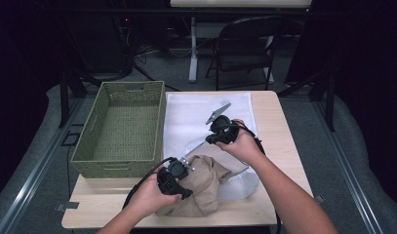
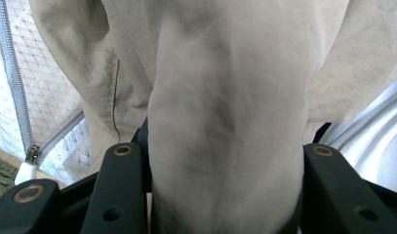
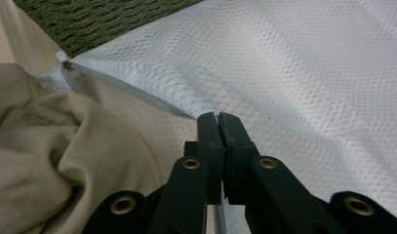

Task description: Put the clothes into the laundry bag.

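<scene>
A light wooden table [image 1: 279, 146] carries everything, and the landmark on it is the white mesh laundry bag [image 1: 196, 117] lying flat along its middle. To the bag's left, touching its edge, stands a rectangular green woven basket [image 1: 123, 126]. At the bag's near end a crumpled beige cloth garment [image 1: 201, 187] sits on the mesh, covering the bag's opening. The left gripper [image 1: 184, 170] is clamped on a thick fold of this garment [image 2: 225, 126]; its own view shows the cloth bulging between the parted jaws and, to one side, the bag's grey zipper [image 2: 13, 83]. The right gripper [image 3: 218, 119] has its jaws pressed together on the bag's zippered edge [image 3: 137, 92], lifting it just above the garment [image 3: 54, 146].
</scene>
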The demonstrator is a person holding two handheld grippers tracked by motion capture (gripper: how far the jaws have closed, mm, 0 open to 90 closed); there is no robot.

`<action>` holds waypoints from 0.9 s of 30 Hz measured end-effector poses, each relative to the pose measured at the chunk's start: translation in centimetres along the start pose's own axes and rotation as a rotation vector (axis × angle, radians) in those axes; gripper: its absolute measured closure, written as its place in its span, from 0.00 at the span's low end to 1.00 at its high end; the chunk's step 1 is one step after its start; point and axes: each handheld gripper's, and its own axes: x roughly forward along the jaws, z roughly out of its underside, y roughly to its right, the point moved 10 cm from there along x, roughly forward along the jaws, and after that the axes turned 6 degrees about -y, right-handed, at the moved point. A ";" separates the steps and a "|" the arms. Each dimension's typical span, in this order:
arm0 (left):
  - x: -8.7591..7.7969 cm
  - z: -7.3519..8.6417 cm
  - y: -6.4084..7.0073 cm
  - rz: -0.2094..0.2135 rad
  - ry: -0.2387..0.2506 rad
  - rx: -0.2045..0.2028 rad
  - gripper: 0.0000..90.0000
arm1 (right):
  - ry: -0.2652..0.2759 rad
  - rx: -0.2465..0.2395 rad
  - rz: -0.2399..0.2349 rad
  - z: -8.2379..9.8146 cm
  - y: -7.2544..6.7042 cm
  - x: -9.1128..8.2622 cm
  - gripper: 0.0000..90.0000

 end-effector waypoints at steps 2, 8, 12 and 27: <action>0.0 0.0 0.0 0.000 -0.001 -0.002 0.61 | 0.012 0.002 0.000 -0.1 -0.2 -0.2 0.98; -0.5 -0.3 -0.2 0.003 0.008 -0.014 0.61 | 0.020 -0.014 0.008 -0.2 -0.7 -0.9 0.98; -0.8 -0.8 -0.4 -0.001 0.018 -0.020 0.61 | 0.027 -0.018 0.007 -0.4 -1.0 -1.2 0.98; 0.2 -3.0 -1.3 0.010 0.050 -0.059 0.61 | 0.046 -0.037 0.011 -0.8 -1.9 -2.0 0.98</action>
